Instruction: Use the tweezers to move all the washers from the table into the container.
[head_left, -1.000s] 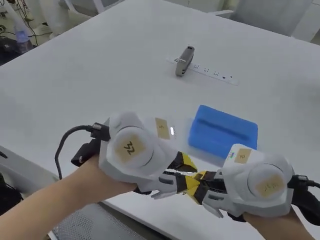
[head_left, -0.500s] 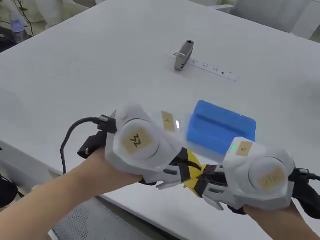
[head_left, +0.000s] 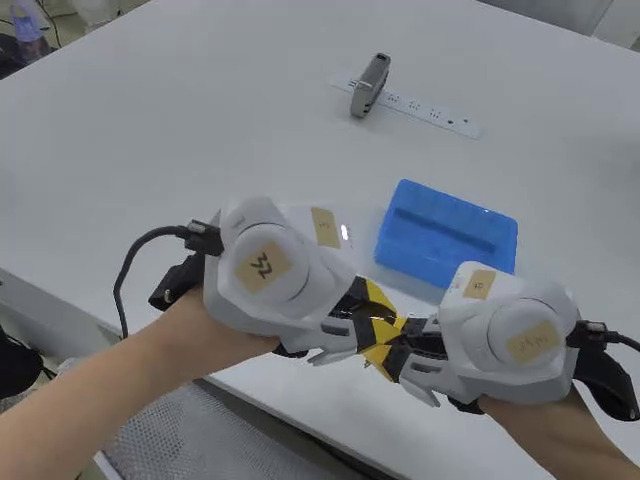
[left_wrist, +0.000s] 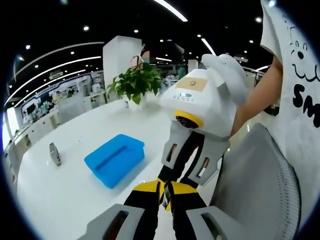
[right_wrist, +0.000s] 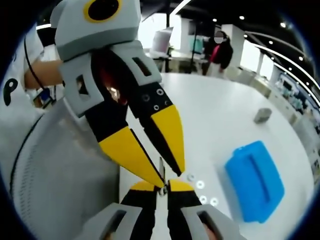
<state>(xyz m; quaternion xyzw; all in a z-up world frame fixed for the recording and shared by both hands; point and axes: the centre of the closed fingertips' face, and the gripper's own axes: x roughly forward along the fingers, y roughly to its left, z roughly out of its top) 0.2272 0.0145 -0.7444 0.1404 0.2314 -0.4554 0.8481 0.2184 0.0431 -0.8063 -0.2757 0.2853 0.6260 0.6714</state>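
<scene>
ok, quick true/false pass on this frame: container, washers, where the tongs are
1. The blue container sits on the table, beyond both grippers. True.
2. All the washers are already in the container. False: four washers lie on the table beside it.
3. The grippers work at opposite ends of the table. False: the left gripper and the right gripper meet tip to tip at the near edge.
4. A power strip lies farther off than the container. True.
5. Both sets of tongs close on a thin metal strip, apparently the tweezers. True.
</scene>
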